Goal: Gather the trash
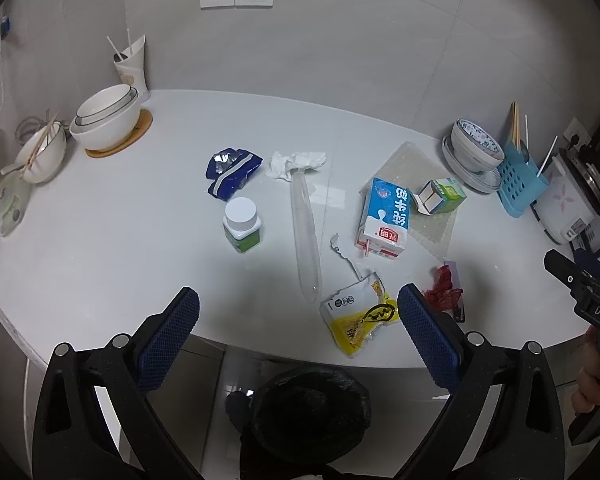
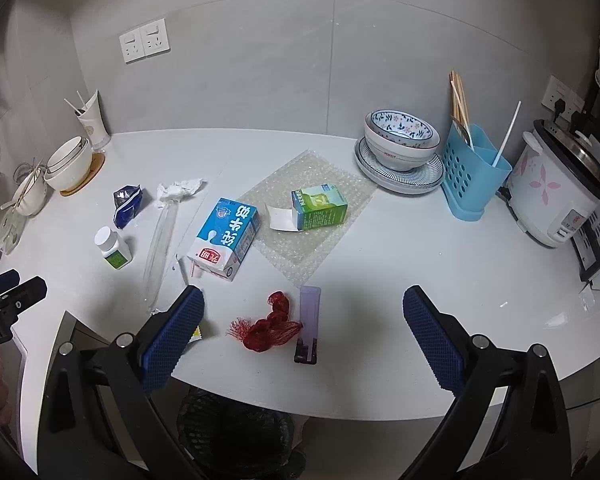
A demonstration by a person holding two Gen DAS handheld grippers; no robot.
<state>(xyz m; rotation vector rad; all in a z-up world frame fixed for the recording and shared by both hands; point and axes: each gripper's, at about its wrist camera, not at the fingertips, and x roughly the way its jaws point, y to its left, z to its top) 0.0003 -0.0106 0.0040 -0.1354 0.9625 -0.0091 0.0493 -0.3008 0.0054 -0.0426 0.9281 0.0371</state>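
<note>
Trash lies scattered on a white counter (image 1: 100, 220). A yellow torn wrapper (image 1: 359, 312) lies at the front edge beside my open, empty left gripper (image 1: 298, 300). A red mesh net (image 2: 270, 326) and a purple tube (image 2: 308, 320) lie between the fingers of my open, empty right gripper (image 2: 303, 300). A blue milk carton (image 1: 385, 218) (image 2: 226, 238), a green small box (image 2: 319, 208), a blue foil bag (image 1: 230, 174), a crumpled tissue (image 1: 296, 162), a clear plastic sleeve (image 1: 305, 236) and a white-capped bottle (image 1: 242, 224) lie further back. A black-lined bin (image 1: 309, 412) stands below the edge.
Stacked white bowls (image 1: 108, 120) and a cup (image 1: 132, 66) stand back left. A patterned bowl on plates (image 2: 399, 144), a blue utensil holder (image 2: 473, 168) and a rice cooker (image 2: 555, 188) stand back right. A sheet of bubble wrap (image 2: 319, 248) lies under the green box.
</note>
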